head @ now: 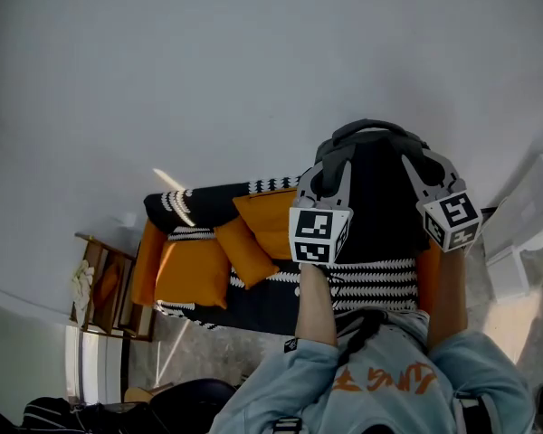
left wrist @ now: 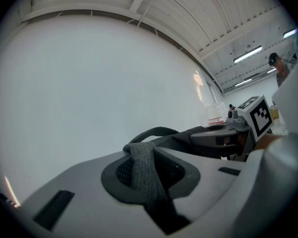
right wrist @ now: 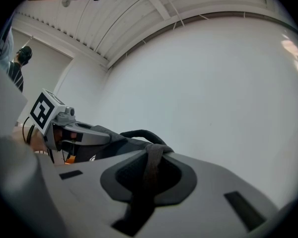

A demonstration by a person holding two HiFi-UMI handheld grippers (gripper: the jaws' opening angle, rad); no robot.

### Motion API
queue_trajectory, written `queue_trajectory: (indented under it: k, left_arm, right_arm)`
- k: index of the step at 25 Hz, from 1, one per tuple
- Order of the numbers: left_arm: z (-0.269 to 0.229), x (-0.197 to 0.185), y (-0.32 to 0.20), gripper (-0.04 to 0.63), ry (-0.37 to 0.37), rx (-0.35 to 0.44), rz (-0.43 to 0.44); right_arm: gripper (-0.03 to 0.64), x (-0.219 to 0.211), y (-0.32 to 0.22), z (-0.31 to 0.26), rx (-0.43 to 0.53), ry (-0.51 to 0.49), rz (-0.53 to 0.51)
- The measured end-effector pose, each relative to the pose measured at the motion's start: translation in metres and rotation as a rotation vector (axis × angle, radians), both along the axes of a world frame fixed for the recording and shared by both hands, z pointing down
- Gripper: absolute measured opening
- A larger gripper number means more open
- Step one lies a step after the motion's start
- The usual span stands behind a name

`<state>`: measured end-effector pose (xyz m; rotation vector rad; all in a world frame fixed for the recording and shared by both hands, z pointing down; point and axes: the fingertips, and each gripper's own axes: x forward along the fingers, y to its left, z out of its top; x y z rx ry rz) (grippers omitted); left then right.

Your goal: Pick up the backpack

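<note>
A black backpack hangs in the air before a white wall, its top handle uppermost. My left gripper is shut on one grey shoulder strap, which runs through the notch between the jaws. My right gripper is shut on the other strap the same way. In the left gripper view the handle arches beyond the jaws, with the right gripper past it. The right gripper view shows the handle and the left gripper beyond.
Below the backpack stands a sofa with a black-and-white patterned cover and orange cushions. A wooden side table sits at its left end. White furniture stands to the right. A person stands far off.
</note>
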<state>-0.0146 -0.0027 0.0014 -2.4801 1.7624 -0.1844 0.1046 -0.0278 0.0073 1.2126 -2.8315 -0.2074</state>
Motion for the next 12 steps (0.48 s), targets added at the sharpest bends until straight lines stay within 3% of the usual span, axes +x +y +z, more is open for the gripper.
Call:
queue_trajectory:
  k: [12]
  left_arm:
    - [0.0020, -0.0063, 0.0087, 0.064, 0.025, -0.012, -0.021]
  right_arm:
    - [0.054, -0.0051, 0.0091, 0.0017, -0.008, -0.002, -0.006]
